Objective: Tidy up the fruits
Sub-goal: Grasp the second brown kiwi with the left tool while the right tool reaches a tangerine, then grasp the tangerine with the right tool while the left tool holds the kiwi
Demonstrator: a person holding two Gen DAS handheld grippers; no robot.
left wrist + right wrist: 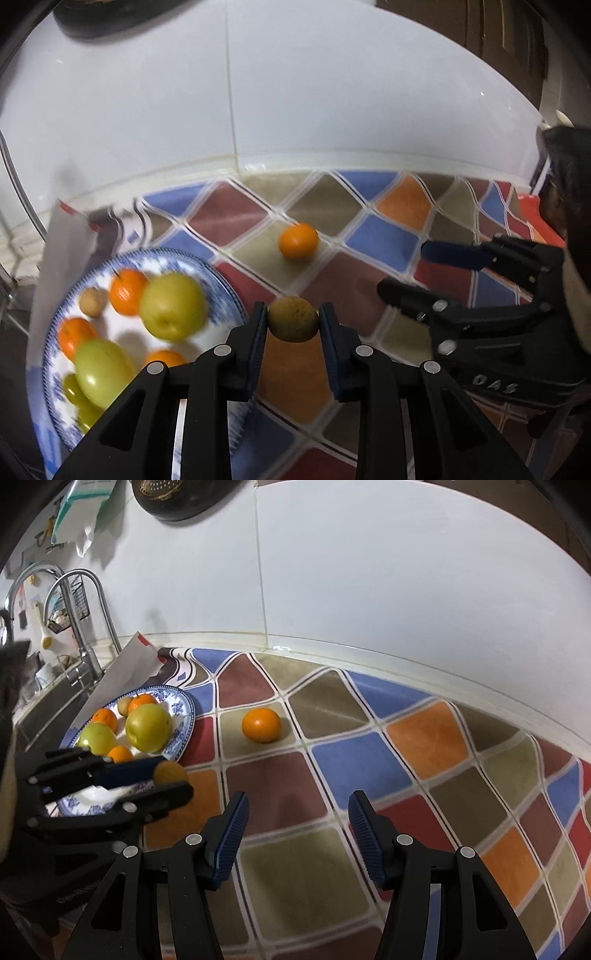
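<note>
My left gripper (pixel 293 317) is shut on a small brownish-yellow fruit (pixel 293 319) and holds it just right of the blue-patterned plate (pixel 62 306); the fruit also shows in the right wrist view (pixel 170 772). The plate (pixel 183 705) holds green apples (pixel 149 726), several oranges and a small brown fruit. One orange (pixel 298 240) lies alone on the colourful mat; it also shows in the right wrist view (pixel 261 724). My right gripper (pixel 297 812) is open and empty above the mat, right of the left gripper (pixel 168 779).
A mat of coloured diamonds (pixel 354 768) covers the counter. A white tiled wall (pixel 369 572) runs behind it. A sink with a steel faucet (pixel 92 602) lies left of the plate. A white paper sheet (pixel 122 668) leans behind the plate.
</note>
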